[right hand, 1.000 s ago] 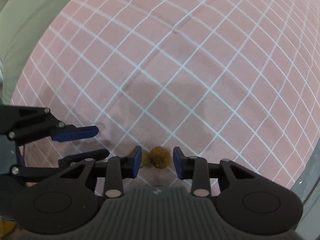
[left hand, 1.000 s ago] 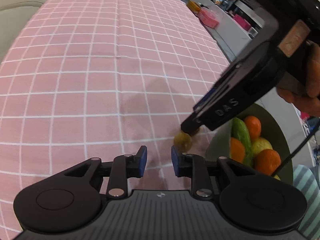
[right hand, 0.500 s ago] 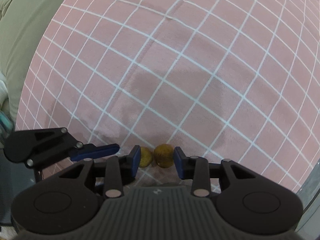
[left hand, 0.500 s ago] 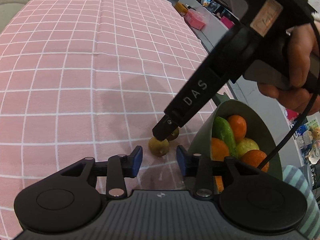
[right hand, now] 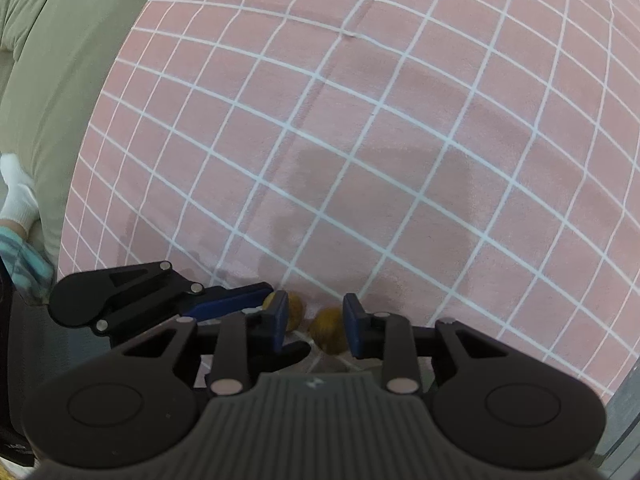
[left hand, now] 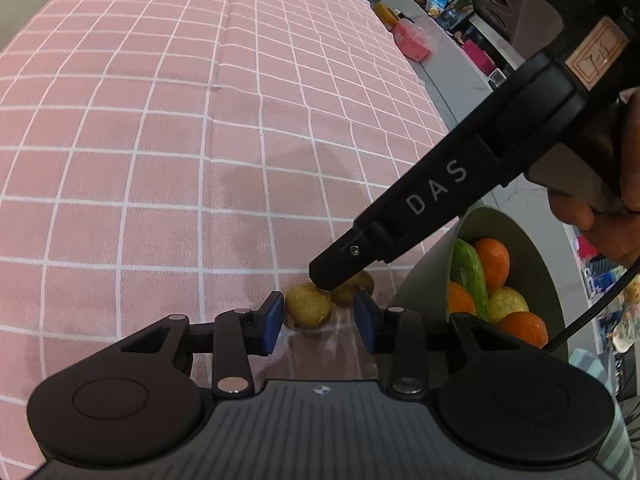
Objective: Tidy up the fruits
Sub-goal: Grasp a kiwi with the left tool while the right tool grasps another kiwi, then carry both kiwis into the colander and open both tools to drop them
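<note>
Fruits numbered two between closing jaws, yellowish fruit (left hand: pixel 308 306) inside left gripper (left hand: pixel 318 322), brown fruit (right hand: pixel 329 330) inside right gripper (right hand: pixel 316 324), unclamped; only left view showed bowl (left hand: pixel 516 236).

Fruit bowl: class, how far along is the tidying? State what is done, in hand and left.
Done: oranges and other fruit sit in the bowl. In hand: the left gripper has its fingers closing around a yellowish fruit, the right gripper around a brown fruit; both rest on the checked cloth. Left: lifting both into the bowl.
</note>
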`<state>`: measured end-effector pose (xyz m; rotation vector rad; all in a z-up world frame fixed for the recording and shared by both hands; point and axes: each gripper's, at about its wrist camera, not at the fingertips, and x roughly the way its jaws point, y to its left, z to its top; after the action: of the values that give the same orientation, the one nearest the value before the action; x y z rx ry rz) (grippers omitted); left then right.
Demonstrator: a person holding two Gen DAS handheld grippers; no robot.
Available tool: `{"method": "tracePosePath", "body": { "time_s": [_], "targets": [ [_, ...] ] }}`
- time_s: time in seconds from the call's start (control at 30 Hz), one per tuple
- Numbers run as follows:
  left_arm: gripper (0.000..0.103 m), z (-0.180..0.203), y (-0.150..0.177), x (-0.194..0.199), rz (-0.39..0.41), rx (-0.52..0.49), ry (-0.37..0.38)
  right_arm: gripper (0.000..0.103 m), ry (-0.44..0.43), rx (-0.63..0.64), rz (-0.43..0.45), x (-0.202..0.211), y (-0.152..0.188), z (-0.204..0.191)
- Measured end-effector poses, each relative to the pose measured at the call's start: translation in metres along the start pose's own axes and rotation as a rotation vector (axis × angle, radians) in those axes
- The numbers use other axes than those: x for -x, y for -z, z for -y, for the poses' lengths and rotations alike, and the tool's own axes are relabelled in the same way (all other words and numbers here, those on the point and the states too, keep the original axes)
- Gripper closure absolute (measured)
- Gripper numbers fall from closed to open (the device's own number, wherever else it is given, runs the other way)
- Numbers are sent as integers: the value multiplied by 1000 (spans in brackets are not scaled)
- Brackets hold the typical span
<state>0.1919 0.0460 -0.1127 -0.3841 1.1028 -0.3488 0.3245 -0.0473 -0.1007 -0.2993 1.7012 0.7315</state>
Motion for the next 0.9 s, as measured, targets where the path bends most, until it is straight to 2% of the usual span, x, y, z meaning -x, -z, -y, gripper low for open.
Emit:
{"method": "tracePosePath", "body": {
  "time_s": [0.07,0.43,0.8,0.9],
  "targets": [
    [73,3,0,1,-5,-21,-40,75,27,41,2,2,1,-6],
    [75,-4,-2,5,-22,-63,-156,75,116,165,-34,-2,6,-17],
    [75,-12,-2,20,0,-27,-166,71,228,277,-81,-23,12,-33],
    [75,-12,-3,25,11,-19,-158,80,239,296,-89,-26,14,-36]
  ]
}}
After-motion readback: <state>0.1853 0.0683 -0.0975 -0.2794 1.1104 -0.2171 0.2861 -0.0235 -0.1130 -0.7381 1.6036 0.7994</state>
